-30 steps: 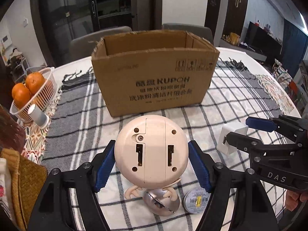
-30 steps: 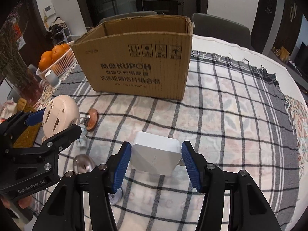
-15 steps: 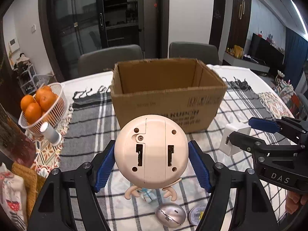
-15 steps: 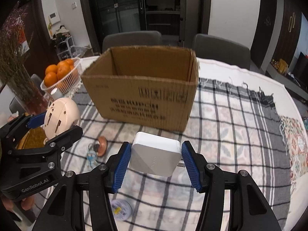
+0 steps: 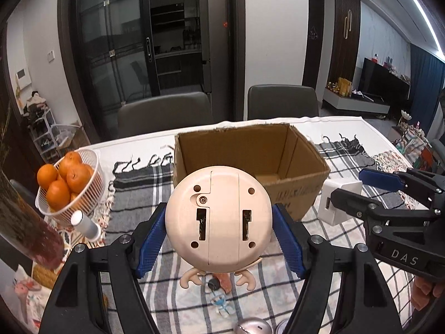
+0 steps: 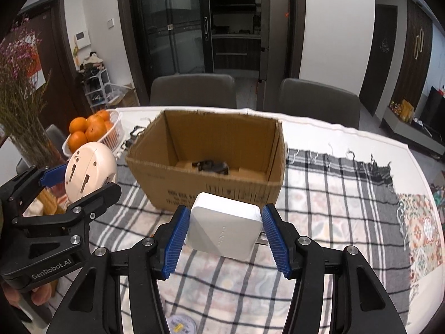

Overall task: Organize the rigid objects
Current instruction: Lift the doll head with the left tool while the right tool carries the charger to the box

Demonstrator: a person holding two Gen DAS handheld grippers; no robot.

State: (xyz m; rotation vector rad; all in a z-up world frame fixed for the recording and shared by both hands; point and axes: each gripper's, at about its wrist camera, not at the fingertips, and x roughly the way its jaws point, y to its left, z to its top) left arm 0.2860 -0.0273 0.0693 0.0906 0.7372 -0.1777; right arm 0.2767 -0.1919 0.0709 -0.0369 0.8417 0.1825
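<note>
The left gripper (image 5: 219,246) pinches a round cream plastic toy clock (image 5: 218,218) between its blue ribbed pads, the slotted back of the clock facing the camera and its small antler-like feet hanging below, held up above the table. The right gripper (image 6: 226,240) pinches a white square plastic charger block (image 6: 225,225) in the same way, also lifted clear of the grey-and-white checked tablecloth (image 6: 333,194). Both held things hang just in front of the near wall of the open brown cardboard box (image 6: 211,167), which stands on the cloth at the far middle; a dark object (image 6: 210,165) lies on its floor, too blurred to identify. On the cloth below the clock lie a small toy figure (image 5: 221,304), a silver rounded piece (image 5: 251,327) and a round tin (image 6: 180,324). To the far left sits a white wire basket (image 5: 89,194) of oranges (image 5: 68,178), with a small white cylinder (image 5: 84,224) just beside it.
</note>
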